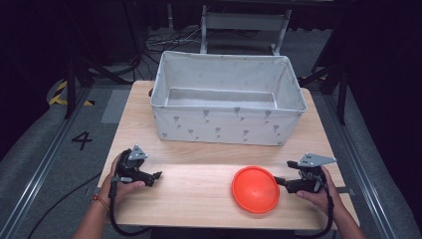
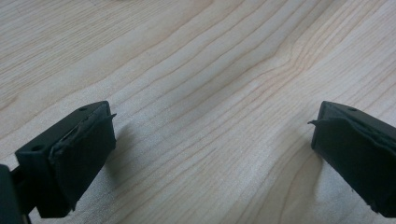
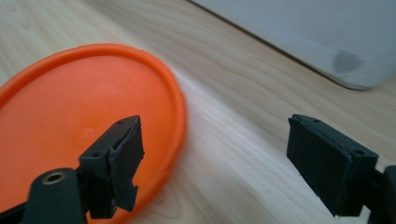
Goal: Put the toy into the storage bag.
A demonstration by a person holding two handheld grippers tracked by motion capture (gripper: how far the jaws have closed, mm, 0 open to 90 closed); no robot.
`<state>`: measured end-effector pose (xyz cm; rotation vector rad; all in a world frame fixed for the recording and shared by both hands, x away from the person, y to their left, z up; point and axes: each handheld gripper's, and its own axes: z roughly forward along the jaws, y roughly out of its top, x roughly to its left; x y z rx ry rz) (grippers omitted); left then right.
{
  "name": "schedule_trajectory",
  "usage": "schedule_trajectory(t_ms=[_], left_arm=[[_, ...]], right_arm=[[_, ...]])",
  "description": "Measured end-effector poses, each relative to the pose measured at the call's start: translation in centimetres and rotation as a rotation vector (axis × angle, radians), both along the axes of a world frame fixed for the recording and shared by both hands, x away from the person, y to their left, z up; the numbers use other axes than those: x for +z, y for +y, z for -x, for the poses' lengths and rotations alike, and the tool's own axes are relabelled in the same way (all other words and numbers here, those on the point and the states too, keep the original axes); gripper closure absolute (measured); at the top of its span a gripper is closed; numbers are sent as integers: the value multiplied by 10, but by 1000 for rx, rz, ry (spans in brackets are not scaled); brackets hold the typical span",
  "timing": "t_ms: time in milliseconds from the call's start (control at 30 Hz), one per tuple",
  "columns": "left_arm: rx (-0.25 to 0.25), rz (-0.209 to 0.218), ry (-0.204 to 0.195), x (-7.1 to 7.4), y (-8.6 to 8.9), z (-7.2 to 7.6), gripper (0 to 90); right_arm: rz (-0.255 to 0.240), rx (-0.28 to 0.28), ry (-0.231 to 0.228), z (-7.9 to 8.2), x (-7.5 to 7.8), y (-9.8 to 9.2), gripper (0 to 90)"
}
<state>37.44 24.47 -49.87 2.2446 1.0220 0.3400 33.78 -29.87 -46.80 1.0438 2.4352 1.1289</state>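
Note:
An orange round disc (image 1: 255, 189) lies flat on the wooden table (image 1: 199, 194), near the front edge and right of centre. My right gripper (image 1: 284, 172) stands open just right of the disc, held low by a hand. In the right gripper view, the right gripper (image 3: 215, 135) has its left jaw over the rim of the disc (image 3: 70, 112) and its right jaw over bare wood. My left gripper (image 1: 155, 176) rests open at the table's front left, far from the disc. In the left gripper view, the left gripper (image 2: 212, 121) has only wood grain between its jaws.
A large white fabric bin (image 1: 226, 124) with small grey prints stands at the back of the table, and its inside looks empty. Its lower corner (image 3: 345, 51) is close ahead in the right gripper view. Cables and a grey stand sit on the floor beyond the table.

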Motion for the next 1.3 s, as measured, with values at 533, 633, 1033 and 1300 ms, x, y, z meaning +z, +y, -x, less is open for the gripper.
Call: schedule_trajectory(t_ms=[533,633,1033,1300], left_arm=[[0,0,0,0,0,0,1],[-1,1,-1,0,0,0,1],[-1,1,0,0,0,0,1],[-1,1,0,0,0,0,1]], right_arm=[[80,71,72,-8,-26,36,157],[66,68,67,-7,-28,39,142],[59,126,64,-4,-27,49,215],[55,107,82,-7,-24,56,350]])
